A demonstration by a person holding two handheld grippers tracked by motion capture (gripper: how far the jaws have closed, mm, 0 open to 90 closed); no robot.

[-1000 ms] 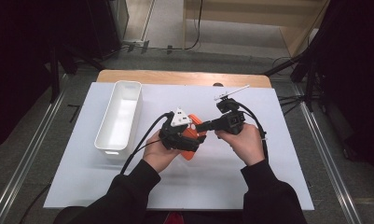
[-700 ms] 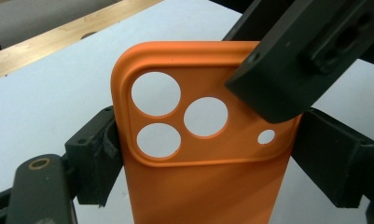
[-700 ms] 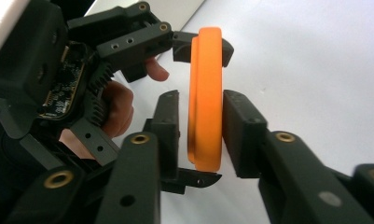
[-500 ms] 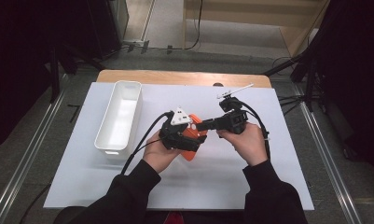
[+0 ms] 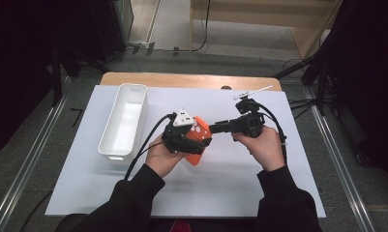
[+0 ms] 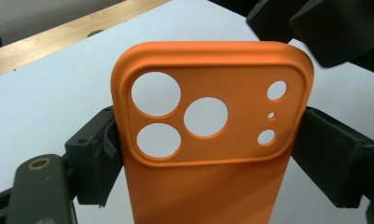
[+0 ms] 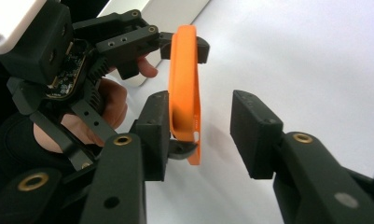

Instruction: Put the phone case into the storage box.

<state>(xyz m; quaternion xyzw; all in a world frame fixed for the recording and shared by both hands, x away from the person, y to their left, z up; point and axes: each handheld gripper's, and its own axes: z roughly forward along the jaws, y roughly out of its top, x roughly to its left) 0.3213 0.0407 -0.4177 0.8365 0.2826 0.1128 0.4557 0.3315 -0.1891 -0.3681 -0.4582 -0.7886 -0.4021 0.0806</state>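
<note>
Clamping orange phone case (image 6: pixel 208 154), left hand-held gripper (image 5: pixel 194 140), right hand-held gripper (image 7: pixel 198 135) opening

An orange phone case (image 6: pixel 212 140) stood clamped between the left gripper's (image 6: pixel 208 154) fingers (image 6: pixel 331 158), above the white bench (image 6: pixel 40 98).

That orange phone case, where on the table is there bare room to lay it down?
The white sheet lies bare between the forearms and toward its near edge, and right of the right gripper. It is crowded mid-table, where the left gripper clamps the orange phone case beside the white bin.
</note>
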